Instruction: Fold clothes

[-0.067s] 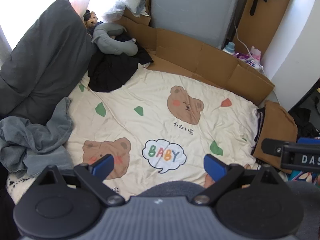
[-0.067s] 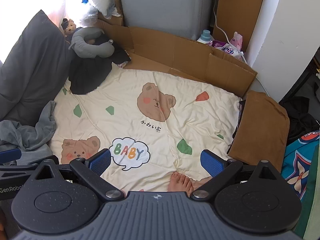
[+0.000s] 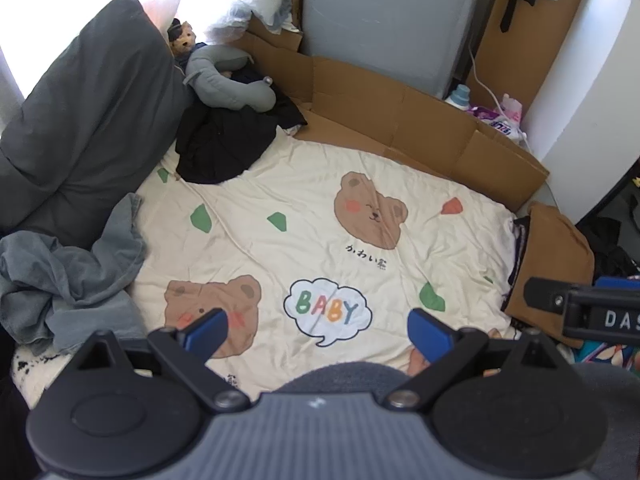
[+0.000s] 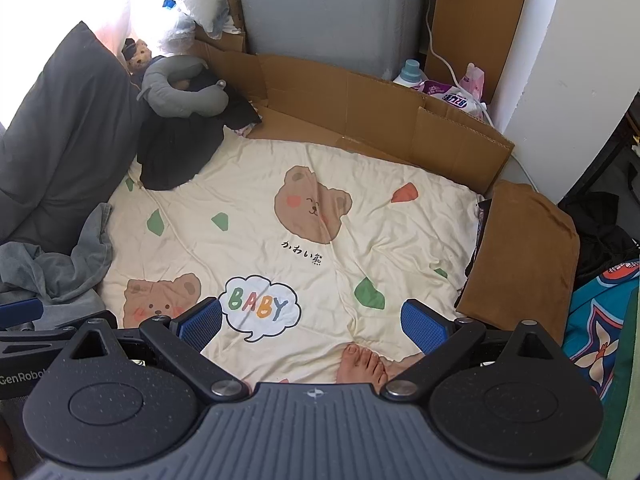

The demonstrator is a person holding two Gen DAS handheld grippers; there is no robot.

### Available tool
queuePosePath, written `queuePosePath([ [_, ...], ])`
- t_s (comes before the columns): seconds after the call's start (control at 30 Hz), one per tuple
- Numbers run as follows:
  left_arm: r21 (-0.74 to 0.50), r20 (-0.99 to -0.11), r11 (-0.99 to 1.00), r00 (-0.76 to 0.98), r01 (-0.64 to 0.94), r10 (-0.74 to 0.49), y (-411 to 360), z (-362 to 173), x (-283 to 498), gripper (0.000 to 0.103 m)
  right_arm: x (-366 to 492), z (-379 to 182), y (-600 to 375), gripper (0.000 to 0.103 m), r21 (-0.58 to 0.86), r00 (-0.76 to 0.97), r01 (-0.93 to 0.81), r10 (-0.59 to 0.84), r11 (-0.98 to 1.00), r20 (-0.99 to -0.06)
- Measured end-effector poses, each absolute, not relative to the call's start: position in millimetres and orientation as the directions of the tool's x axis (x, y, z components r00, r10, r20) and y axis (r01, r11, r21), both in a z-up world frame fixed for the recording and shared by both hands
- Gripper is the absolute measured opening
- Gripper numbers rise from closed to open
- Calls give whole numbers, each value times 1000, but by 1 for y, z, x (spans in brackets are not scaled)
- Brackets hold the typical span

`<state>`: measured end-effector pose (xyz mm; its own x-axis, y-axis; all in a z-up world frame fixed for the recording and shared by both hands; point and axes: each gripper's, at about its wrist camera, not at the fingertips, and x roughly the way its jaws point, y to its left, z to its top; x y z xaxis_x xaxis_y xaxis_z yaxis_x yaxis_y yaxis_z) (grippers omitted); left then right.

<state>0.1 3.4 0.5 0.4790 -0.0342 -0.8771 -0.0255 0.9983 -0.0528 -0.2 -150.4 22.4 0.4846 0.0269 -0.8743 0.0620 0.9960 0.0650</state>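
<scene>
A crumpled grey garment (image 3: 68, 280) lies at the left edge of the cream bear-print blanket (image 3: 304, 216); it also shows in the right wrist view (image 4: 60, 268). A black garment (image 3: 224, 144) is heaped at the blanket's far left corner, also in the right wrist view (image 4: 176, 152). A folded brown garment (image 3: 556, 264) lies at the right edge, also in the right wrist view (image 4: 524, 256). My left gripper (image 3: 318, 332) is open and empty above the blanket's near edge. My right gripper (image 4: 312, 324) is open and empty above the near edge, beside the left one.
A large dark grey pillow (image 3: 80, 140) leans at the left. A grey neck pillow (image 3: 228, 80) and a teddy bear (image 3: 182, 38) sit at the far left. Cardboard walls (image 3: 400, 116) line the far side. A bare foot (image 4: 362, 364) rests on the blanket's near edge.
</scene>
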Motion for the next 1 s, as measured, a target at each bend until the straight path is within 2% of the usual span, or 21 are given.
queuePosePath([
  [0.13, -84, -874, 996, 481, -20, -64, 9, 1, 0, 98, 0, 24, -151, 99, 67, 483, 61, 29, 996, -875],
  [0.27, -45, -875, 998, 483, -32, -24, -3, 0, -1, 98, 1, 25, -151, 99, 69, 482, 61, 31, 996, -876],
  [1.0, -47, -873, 998, 487, -31, -26, -2, -2, 1, 98, 0, 23, -145, 99, 63, 480, 51, 31, 997, -877],
])
